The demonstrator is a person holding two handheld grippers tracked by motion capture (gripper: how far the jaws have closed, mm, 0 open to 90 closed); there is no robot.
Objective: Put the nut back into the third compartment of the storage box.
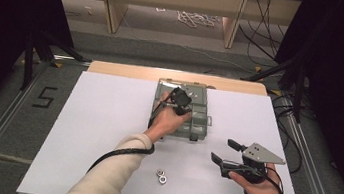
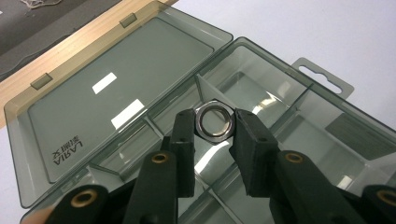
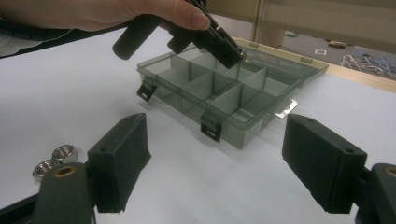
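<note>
Over the box [image 2: 140,84], left tool [image 2: 214,135] grips nut [image 2: 214,122] — bore facing the camera.

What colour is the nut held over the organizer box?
Shiny silver metal; the nut shows best in the left gripper view, over the smoky grey box.

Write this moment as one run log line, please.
left gripper: shut on hex nut, above open compartment box | right gripper: open, holds nothing | two nuts on table
</note>
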